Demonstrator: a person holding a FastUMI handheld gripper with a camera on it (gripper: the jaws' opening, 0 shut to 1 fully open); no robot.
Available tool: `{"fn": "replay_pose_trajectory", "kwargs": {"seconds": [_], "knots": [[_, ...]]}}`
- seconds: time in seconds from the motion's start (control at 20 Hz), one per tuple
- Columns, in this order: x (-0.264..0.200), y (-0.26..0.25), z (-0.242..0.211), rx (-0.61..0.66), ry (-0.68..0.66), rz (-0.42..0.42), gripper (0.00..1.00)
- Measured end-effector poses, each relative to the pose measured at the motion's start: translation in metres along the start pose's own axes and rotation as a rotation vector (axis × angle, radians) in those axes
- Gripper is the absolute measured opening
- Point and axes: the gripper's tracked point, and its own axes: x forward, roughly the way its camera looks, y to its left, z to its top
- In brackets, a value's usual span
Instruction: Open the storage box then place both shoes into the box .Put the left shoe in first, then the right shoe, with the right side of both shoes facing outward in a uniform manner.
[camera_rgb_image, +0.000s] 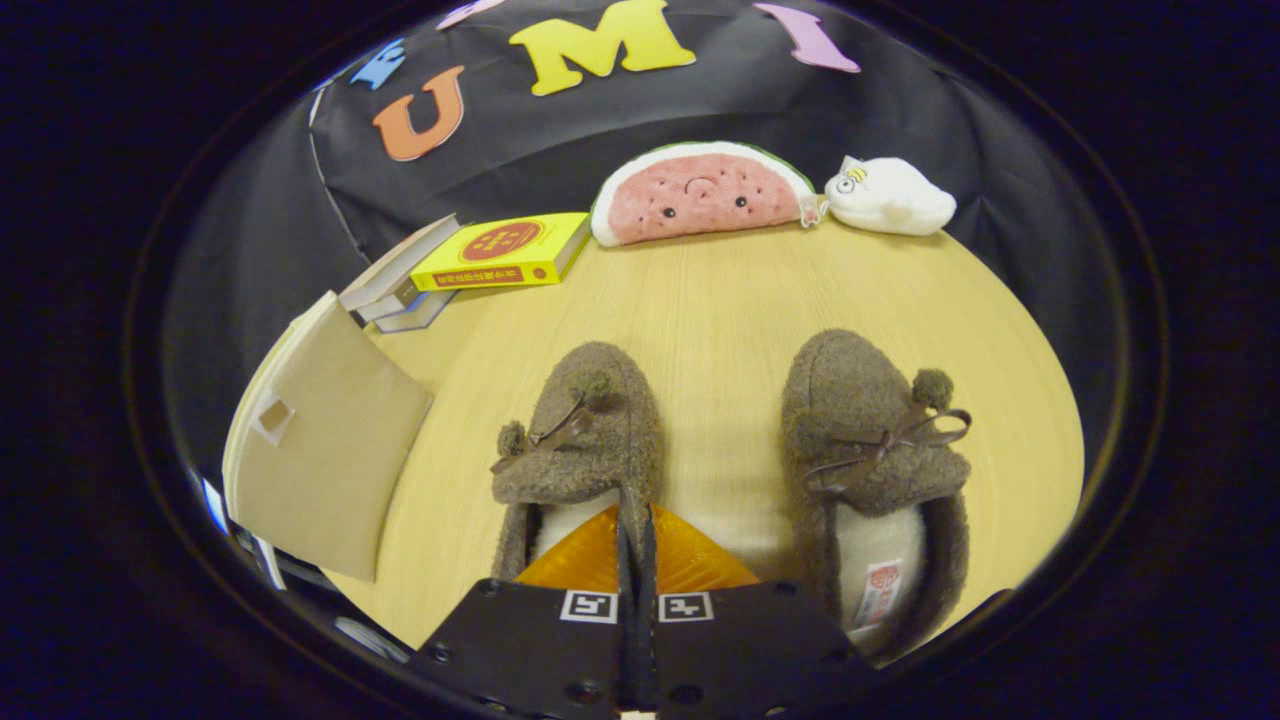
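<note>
Left shoe (585, 440) is lying on the bench (720, 290), its inner collar edge pinched between the closed tool (636, 545) fingers. Right shoe (875, 470) is sitting alongside. Storage box (320, 450) is standing left; books (480, 260), watermelon plush (700, 195), white plush (885, 197) beyond.

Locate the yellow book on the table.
The yellow book lies atop a small stack at the table's far side, left of the watermelon plush, beyond the shoes.
</note>
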Motion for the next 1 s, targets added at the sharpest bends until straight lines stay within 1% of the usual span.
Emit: {"fn": "replay_pose_trajectory", "kwargs": {"seconds": [0.15, 0.3, 0.45, 0.6, 0.8, 1.0], "knots": [[-0.013, 0.006, -0.006, 0.103, 0.008, 0.062, 0.0], [-0.027, 0.006, 0.001, 0.152, -0.019, 0.078, 0.0], [-0.051, 0.021, 0.017, 0.205, -0.061, 0.108, 0.0], [-0.085, 0.056, 0.046, 0.217, -0.12, 0.149, 0.0], [-0.129, 0.127, 0.092, 0.205, -0.209, 0.203, 0.0], [-0.151, 0.212, 0.11, 0.206, -0.264, 0.273, 0.0]]}}
